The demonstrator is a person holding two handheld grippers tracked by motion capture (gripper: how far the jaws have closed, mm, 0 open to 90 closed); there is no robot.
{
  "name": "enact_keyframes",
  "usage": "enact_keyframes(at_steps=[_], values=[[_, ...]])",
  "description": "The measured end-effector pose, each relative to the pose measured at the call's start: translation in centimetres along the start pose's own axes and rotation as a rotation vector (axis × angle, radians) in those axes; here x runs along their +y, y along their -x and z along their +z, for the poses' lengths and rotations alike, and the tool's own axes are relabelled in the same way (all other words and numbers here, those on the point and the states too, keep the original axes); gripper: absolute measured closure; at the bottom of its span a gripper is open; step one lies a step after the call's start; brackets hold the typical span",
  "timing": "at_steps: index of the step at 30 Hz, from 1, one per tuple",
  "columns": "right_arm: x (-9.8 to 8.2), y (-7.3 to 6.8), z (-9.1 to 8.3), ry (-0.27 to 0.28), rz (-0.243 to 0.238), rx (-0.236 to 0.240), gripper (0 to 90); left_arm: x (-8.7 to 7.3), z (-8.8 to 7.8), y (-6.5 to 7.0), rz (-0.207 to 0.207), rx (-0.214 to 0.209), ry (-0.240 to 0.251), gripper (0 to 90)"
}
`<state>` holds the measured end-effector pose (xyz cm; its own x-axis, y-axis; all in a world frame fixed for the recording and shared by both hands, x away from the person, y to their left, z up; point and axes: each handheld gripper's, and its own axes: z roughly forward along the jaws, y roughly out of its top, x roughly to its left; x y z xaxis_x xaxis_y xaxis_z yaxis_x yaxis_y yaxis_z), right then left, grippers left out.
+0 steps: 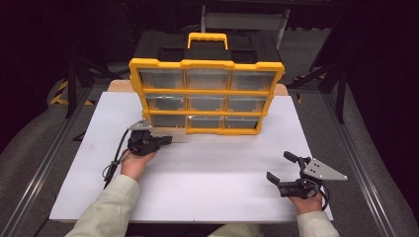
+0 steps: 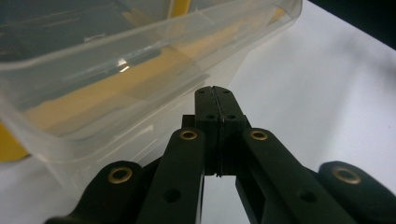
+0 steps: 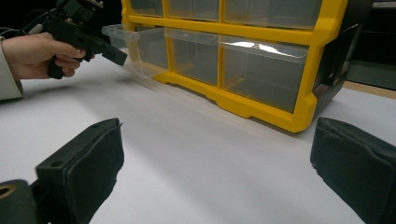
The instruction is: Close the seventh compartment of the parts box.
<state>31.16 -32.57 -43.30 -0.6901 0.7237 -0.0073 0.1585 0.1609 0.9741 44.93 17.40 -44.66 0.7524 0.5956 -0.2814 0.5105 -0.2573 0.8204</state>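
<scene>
A yellow-framed organiser (image 1: pixel 206 91) with clear drawers stands at the back of the white table (image 1: pixel 197 182). Its bottom-left drawer (image 1: pixel 167 132) is pulled partly out; in the left gripper view that drawer (image 2: pixel 116 70) looks empty. My left gripper (image 1: pixel 168 140) is shut, its tips (image 2: pixel 215 89) right against the drawer's front, and nothing shows between the pads. In the right gripper view the left gripper (image 3: pixel 117 55) touches the drawer (image 3: pixel 140 49). My right gripper (image 1: pixel 280 167) rests open at the table's front right, with nothing between its jaws (image 3: pixel 215 163).
The organiser has a black back and a yellow carry handle (image 1: pixel 207 39). The other drawers (image 3: pixel 261 65) are pushed in. Dark floor and metal rails (image 1: pixel 356 163) flank the table. White tabletop (image 3: pixel 196 154) lies between my right gripper and the organiser.
</scene>
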Motion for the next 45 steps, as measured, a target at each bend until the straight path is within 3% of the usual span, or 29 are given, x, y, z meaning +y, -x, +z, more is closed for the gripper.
enact_keyframes(at_steps=[33, 45], values=[[0.0, 0.0, 0.1, -0.004, 0.004, 0.012, 3.5, 0.4, 2.1, -1.6, -0.098, 0.13, 0.122, 89.5], [-0.1, 0.2, 0.2, -0.005, 0.011, 0.014, 3.5, 0.5, 2.5, -1.6, -0.103, 0.179, 0.141, 89.5]])
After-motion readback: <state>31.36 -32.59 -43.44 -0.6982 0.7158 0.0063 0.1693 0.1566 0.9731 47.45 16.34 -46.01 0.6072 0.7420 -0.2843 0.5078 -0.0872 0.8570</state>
